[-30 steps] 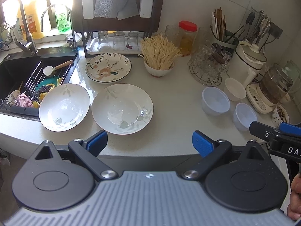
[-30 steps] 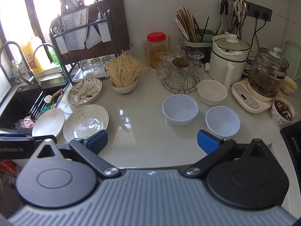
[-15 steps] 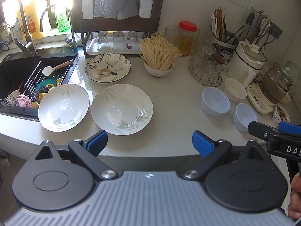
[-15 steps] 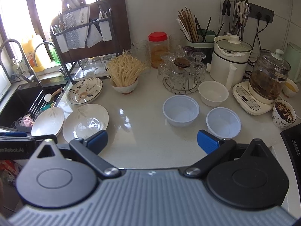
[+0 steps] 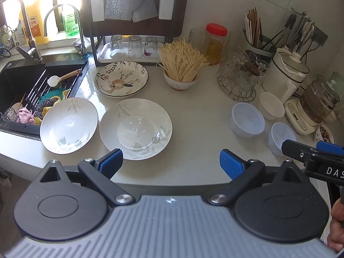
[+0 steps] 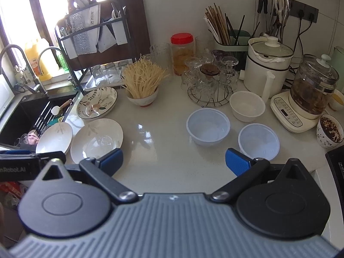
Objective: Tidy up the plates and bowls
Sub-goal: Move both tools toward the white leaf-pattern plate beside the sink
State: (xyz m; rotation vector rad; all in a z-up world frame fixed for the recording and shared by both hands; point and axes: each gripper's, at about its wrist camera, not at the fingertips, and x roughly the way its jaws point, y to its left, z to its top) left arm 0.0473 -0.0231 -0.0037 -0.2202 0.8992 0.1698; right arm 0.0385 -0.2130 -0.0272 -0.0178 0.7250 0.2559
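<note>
Both tools—left tool and right tool, each wide open and empty—hover over the worktop, where three plates and three bowls (none yet stacked) lie apart—sorting apparently unstarted.

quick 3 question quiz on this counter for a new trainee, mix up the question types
1. True or false: the left gripper and the right gripper are both open and hold nothing.
2. Multiple choice: what stands in the small bowl behind the plates? A) spoons B) dry noodles C) glasses
3. Fill in: the floral plate lies farther back than the two ____ leaf-patterned plates.

Key: 1 true. 2 B. 3 white.
</note>
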